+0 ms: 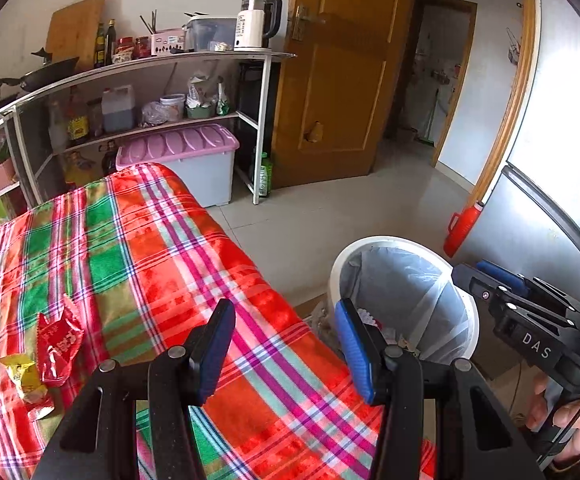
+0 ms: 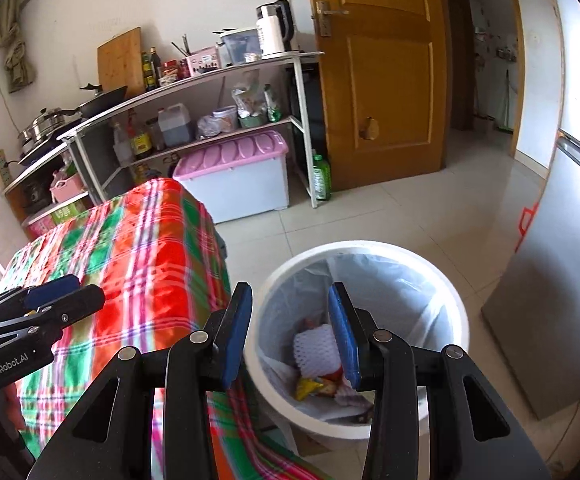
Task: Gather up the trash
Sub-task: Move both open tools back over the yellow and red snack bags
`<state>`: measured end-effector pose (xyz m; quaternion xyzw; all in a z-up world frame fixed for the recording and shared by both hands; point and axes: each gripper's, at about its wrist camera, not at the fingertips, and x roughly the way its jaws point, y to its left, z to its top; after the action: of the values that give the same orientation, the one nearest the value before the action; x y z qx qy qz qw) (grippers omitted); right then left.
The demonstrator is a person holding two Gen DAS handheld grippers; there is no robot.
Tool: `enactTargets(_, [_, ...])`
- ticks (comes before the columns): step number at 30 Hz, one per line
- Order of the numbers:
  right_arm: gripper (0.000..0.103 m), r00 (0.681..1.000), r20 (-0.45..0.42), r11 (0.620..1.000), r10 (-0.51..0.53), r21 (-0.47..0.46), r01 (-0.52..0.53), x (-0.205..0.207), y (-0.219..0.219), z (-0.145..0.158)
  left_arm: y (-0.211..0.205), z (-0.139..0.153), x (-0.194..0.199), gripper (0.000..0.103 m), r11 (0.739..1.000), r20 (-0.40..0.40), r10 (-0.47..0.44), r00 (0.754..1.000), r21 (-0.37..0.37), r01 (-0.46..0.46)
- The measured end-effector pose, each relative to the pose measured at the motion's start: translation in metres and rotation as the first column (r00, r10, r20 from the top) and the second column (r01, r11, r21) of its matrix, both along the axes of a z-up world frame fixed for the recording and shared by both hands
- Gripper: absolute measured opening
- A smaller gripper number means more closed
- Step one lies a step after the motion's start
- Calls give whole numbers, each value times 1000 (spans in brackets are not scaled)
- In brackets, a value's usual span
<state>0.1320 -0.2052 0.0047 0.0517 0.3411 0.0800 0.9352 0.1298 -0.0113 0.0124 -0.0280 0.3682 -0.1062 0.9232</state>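
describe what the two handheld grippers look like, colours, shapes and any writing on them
Both are black, angular linkage frames with round silver pivot pins and flat, ribbed blue pads on the fingers. The left gripper reads "GenRobot.AI" along its side in the right wrist view; the right gripper reads "DAS". A white QR sticker sits near the right gripper's handle.

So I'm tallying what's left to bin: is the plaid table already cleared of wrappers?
No: a red wrapper and a yellow wrapper lie on the plaid tablecloth in the left wrist view.
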Motion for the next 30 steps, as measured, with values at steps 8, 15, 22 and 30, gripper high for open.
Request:
enactTargets(8, [41, 997, 11, 997, 75, 0, -75, 2, 40, 1, 51, 3, -15, 52, 995, 12, 99, 995, 3, -99])
enactTargets(15, [51, 988, 12, 988, 156, 10, -156, 5, 79, 0, 96, 3, -28, 52, 982, 12, 190, 982, 5, -190])
enactTargets(22, [51, 975, 11, 975, 224, 7, -224, 7, 116, -1, 142, -2, -43, 56, 961, 8, 276, 961, 1, -276])
enactTargets(30, [51, 951, -4, 951, 309, -17, -309, 12, 163, -7, 190, -17, -60, 61, 933, -26, 358, 933, -27, -359])
